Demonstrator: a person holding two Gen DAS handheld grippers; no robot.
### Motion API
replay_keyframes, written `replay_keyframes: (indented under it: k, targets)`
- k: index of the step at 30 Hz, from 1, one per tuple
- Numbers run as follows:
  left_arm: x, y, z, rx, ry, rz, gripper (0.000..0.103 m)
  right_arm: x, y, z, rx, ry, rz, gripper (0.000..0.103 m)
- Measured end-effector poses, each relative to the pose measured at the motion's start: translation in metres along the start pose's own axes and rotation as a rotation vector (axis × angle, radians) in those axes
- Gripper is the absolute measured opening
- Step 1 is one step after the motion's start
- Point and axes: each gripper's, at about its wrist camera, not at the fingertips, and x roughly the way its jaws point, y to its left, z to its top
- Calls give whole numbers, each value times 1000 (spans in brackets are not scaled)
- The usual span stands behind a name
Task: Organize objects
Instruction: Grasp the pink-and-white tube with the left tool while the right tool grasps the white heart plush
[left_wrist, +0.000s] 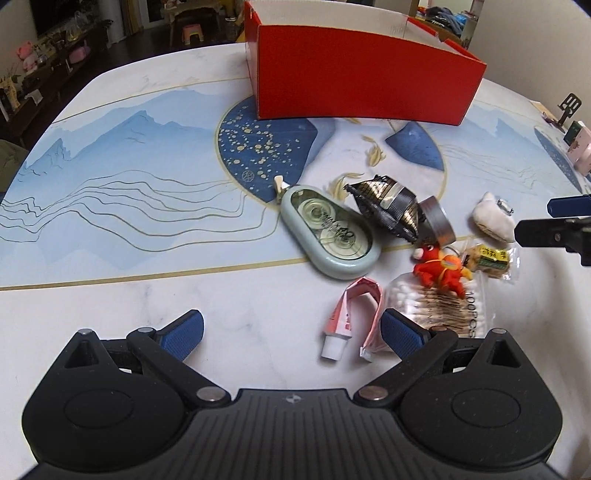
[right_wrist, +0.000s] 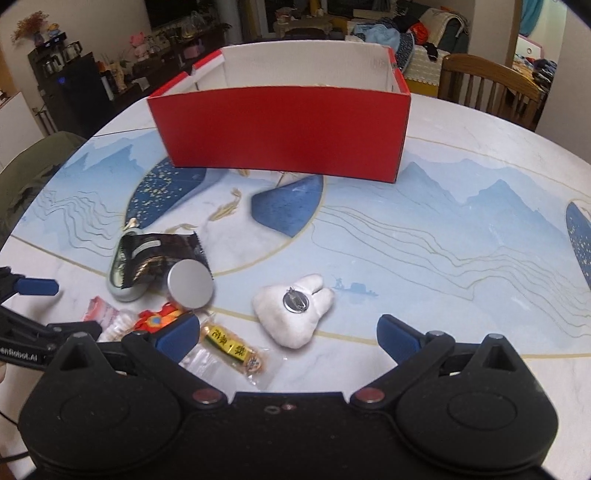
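An open red box (left_wrist: 362, 77) (right_wrist: 284, 144) stands at the far side of the table. In front of it lies a cluster: a pale green tape dispenser (left_wrist: 328, 230), a dark foil packet (left_wrist: 388, 208) (right_wrist: 162, 254), a round silver tin (right_wrist: 190, 282), a red toy (left_wrist: 441, 271), a folded pink tube (left_wrist: 354, 314), a bag of cotton swabs (left_wrist: 436, 306), a wrapped snack (right_wrist: 234, 349) and a white plush tooth (right_wrist: 293, 310). My left gripper (left_wrist: 291, 330) is open, its right finger beside the pink tube. My right gripper (right_wrist: 288, 334) is open, just short of the plush tooth.
The table top (left_wrist: 129, 192) carries a blue mountain print. A wooden chair (right_wrist: 491, 86) stands behind the table at the right. A phone stand and a pink box (left_wrist: 578, 147) sit at the far right edge. Cluttered shelves lie beyond.
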Motion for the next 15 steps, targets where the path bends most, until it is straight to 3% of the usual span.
replay_keyframes:
  k: [6,11,15]
  targets:
    - [7,-2,-4,31,15,30,103,13,1,3,40,13,11,100]
    - [8,-4,-8,51,-4,43,102,27,1,3,49,32,-28,90]
    - [6,-6,-10,57,-16,41,101,35,0,2,50,43,-42,87]
